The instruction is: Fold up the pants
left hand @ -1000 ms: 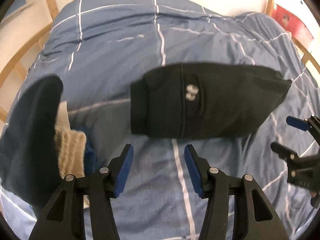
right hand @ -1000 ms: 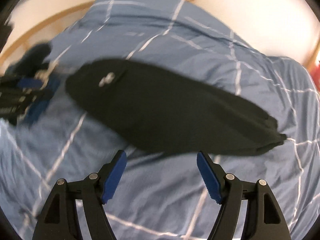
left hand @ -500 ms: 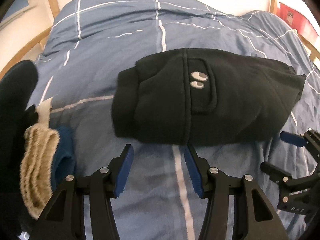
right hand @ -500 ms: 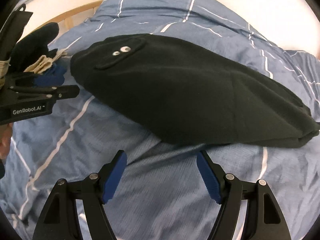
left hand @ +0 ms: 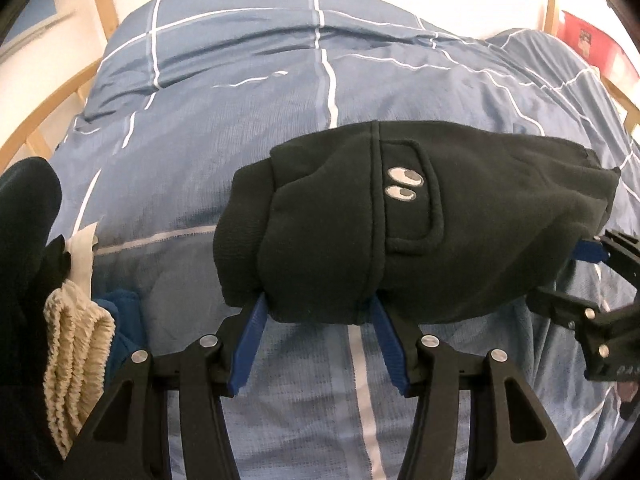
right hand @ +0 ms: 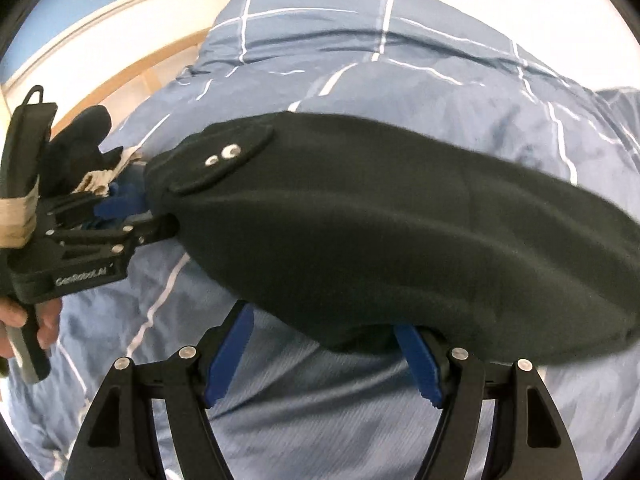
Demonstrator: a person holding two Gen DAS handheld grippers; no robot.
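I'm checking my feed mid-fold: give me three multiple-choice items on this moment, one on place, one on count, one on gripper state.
1. The black pants lie on:
A. a blue checked duvet
B. a wooden floor
C. a white table

2. White embroidered eyes on the pocket:
A. one
B. two
C. four

3. The left gripper is:
A. shut on a towel
B. out of view
C. open at the pants' near edge

Answers: 1 A, blue fabric with white lines surrounds the pants; 2 B, a pair shows; 3 C, its blue fingers stand apart.
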